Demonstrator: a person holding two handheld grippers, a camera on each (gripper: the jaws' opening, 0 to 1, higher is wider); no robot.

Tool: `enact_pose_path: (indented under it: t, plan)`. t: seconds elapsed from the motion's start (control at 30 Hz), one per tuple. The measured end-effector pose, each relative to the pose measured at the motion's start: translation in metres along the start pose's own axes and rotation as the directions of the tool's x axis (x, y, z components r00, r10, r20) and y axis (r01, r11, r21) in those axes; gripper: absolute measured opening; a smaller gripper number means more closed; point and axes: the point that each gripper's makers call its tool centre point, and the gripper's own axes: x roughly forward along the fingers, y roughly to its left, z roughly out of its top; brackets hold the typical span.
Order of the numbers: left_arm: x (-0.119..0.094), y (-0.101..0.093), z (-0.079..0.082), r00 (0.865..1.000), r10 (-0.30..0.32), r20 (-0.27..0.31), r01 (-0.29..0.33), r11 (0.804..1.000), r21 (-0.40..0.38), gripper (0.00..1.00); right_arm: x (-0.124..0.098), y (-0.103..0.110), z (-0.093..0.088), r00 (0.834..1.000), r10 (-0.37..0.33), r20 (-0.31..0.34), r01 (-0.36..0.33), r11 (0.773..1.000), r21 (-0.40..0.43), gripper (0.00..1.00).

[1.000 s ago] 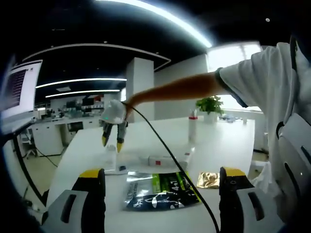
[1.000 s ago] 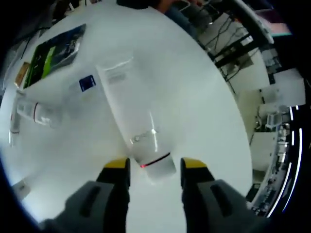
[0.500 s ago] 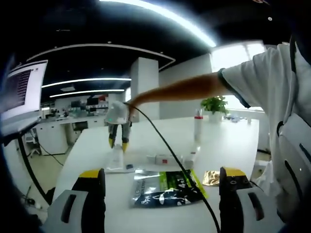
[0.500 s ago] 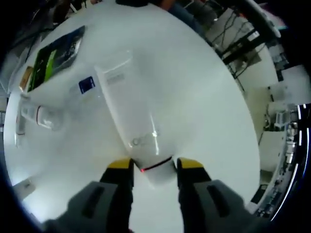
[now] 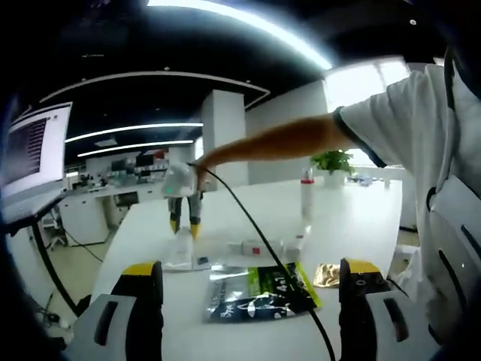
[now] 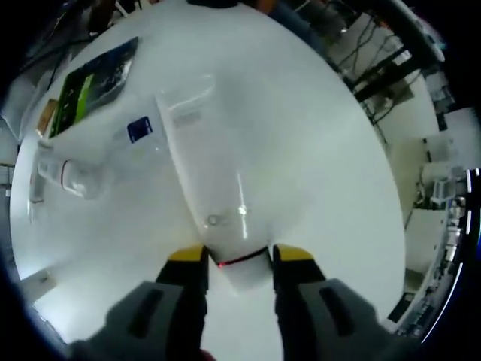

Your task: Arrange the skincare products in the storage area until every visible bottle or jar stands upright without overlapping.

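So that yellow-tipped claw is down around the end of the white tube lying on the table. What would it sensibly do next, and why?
Probably close on the cap and tip the tube upright. The white tube lies flat on the table, and its cap end sits between the right gripper's jaws, which look close against it, though I cannot tell if they grip yet.

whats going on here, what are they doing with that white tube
A person is tidying skincare products on a white table. The right tongs have their jaws on either side of the cap end of a white tube lying flat, apparently gripping it. The left tongs are open, holding nothing. One bottle already stands upright.
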Motion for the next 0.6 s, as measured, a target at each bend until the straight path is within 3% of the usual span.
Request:
enact_pose_path:
  t: [0.3, 0.6]
  plan:
    - [0.0015, -0.0015, 0.0009, 1.000, -0.004, 0.007, 0.004, 1.000, -0.009, 0.99, 0.0007, 0.0003, -0.0015, 1.000, 0.004, 0.006, -0.003, 1.000, -0.012, 0.33]
    - [0.0004, -0.0021, 0.0024, 1.000, 0.004, 0.015, -0.004, 1.000, -0.012, 0.99, 0.0008, 0.0002, -0.0041, 0.999, 0.010, 0.038, -0.012, 0.999, 0.038, 0.31]
